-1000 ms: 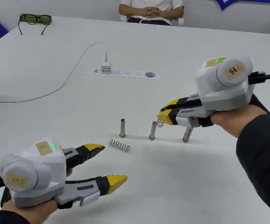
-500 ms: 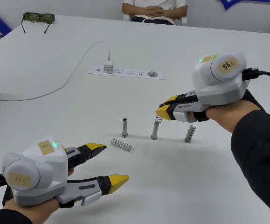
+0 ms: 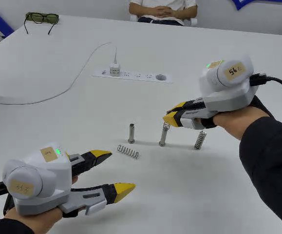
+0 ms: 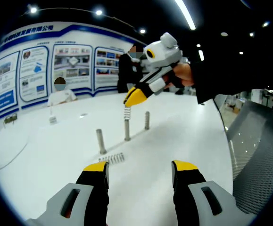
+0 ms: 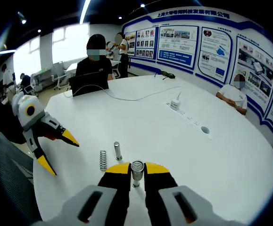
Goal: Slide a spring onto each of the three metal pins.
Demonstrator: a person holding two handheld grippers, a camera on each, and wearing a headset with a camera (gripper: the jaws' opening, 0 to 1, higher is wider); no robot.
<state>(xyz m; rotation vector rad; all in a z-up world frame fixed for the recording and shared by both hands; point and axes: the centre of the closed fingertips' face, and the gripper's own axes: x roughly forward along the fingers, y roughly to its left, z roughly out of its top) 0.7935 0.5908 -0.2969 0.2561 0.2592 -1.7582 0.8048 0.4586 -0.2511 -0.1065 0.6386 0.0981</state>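
1. Head view.
   - My right gripper (image 3: 170, 118) has its jaws pinched on the held spring (image 3: 166, 126).
   - That spring stands upright at the top of the middle pin (image 3: 163, 140).
   - My left gripper (image 3: 115, 170) has its jaws spread and carries nothing. It sits low and near me, well apart from the pins.
   - The bare pin (image 3: 131, 133) stands to the left of the middle pin.
   - The loose spring (image 3: 128, 151) lies flat on the table (image 3: 204, 195), just beside the bare pin's foot.
   - The right-hand pin (image 3: 200, 140) already wears its spring.

2. Left gripper view.
   - My own jaws are parted wide and empty.
   - Beyond them lie the loose spring (image 4: 111, 158) and the bare pin (image 4: 101, 141).
   - The right gripper (image 4: 136, 96) comes in from above with the held spring (image 4: 127, 113) on the middle pin (image 4: 127, 131).

3. Right gripper view.
   - My jaws are clamped on the held spring (image 5: 137, 169), coil mouth facing up.
   - The bare pin (image 5: 118, 150) and the loose spring (image 5: 103, 160) are just beyond.
   - The left gripper (image 5: 49, 149) is off to the side.

4. Handling, by judgement.
   - The springs are light, thin wire, easily squashed and apt to roll or flick away.
   - I would take hold across the middle of the coils with light pressure, keeping the bore in line with the pin.
   - The pins are stiff and upright, but a sideways push may tip them.
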